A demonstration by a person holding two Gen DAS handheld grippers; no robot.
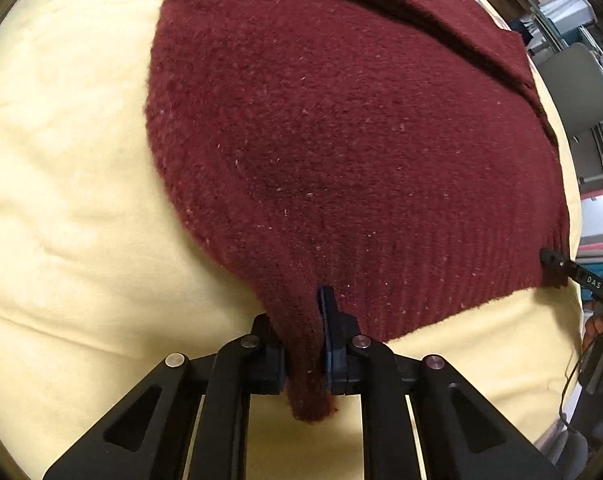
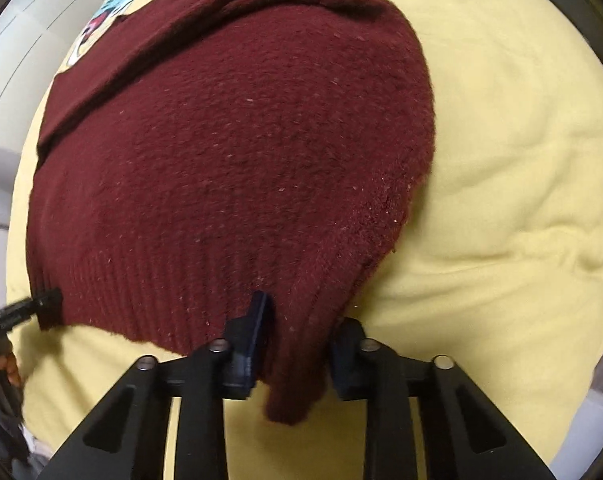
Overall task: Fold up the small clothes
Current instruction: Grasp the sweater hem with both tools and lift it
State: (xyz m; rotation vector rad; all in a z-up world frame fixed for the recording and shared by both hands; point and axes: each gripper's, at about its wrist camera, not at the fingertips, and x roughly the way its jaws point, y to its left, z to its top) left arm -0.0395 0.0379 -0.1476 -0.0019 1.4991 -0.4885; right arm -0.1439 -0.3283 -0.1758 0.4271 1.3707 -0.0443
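A dark red knitted sweater [image 1: 321,128] lies spread on a pale yellow blanket [image 1: 61,160]; it also shows in the right wrist view [image 2: 229,152]. My left gripper [image 1: 303,344] is shut on the sweater's near left hem corner, which bunches between its jaws. My right gripper [image 2: 297,340] is shut on the near right hem corner. Each gripper shows at the edge of the other's view: the right gripper [image 1: 557,264] and the left gripper [image 2: 45,300]. Both corners are lifted slightly. A sleeve is folded across the sweater's far part.
The yellow blanket [image 2: 521,160] has soft creases around the sweater. A patterned cloth with blue and pink print [image 2: 113,4] lies under the sweater's far edge. A grey chair [image 1: 573,84] and shelving stand beyond the blanket.
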